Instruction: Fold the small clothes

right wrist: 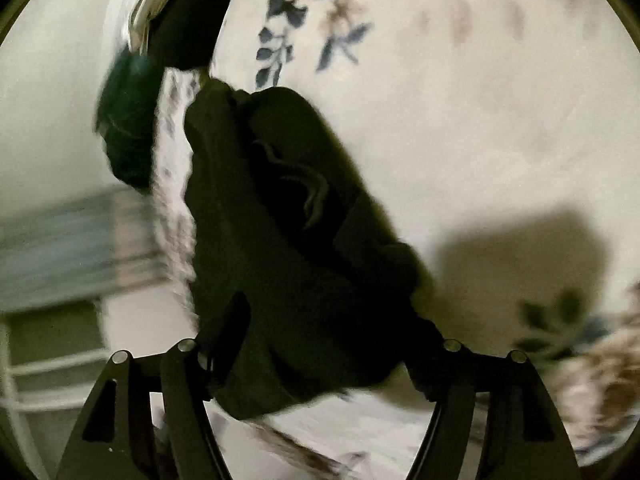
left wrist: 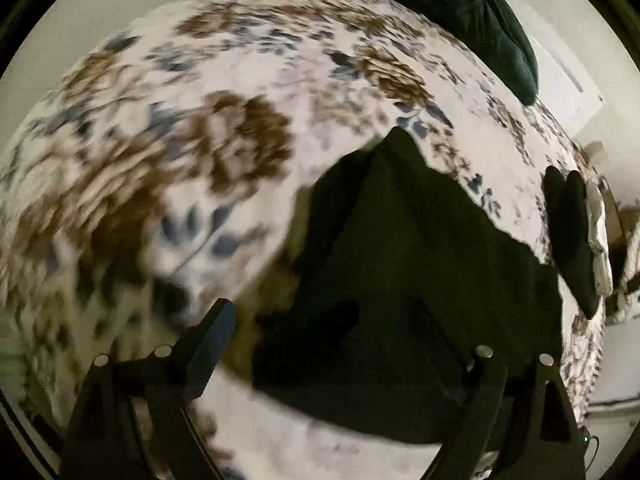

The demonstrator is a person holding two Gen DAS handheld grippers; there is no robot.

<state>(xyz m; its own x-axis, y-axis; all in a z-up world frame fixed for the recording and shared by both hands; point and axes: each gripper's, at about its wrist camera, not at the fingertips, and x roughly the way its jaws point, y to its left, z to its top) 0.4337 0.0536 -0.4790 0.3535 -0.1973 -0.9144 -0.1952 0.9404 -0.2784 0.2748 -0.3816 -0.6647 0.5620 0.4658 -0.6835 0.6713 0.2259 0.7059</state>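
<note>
Here, line by line:

Left tongs (left wrist: 328, 344): jaws spread wide, grasping nothing; the left finger (left wrist: 212, 340) is over the bedspread, the right one is lost against dark cloth, and whether it touches the cloth I cannot tell.

Right tongs (right wrist: 332, 344): jaws stand apart with the garment bunched between them; whether they pinch it or only straddle it I cannot tell, as black fingers merge with black cloth.

Garment (left wrist: 400, 264): a dark, small piece on the bed, right of centre in the left view, one corner pointing to the far side. In the right view it looks heaped and creased, with a drawstring (right wrist: 316, 192) curling on top.

Handling: likely light, limp and non-slip; it will sag and fold on itself, so take it by a hem or corner, both tongs well apart along one edge, not by the cord.

Bed (left wrist: 200, 160): floral spread, soft underneath.

Around: a dark green cushion (left wrist: 480, 20) at the far right; another dark item (left wrist: 568, 236) at the right edge.
</note>
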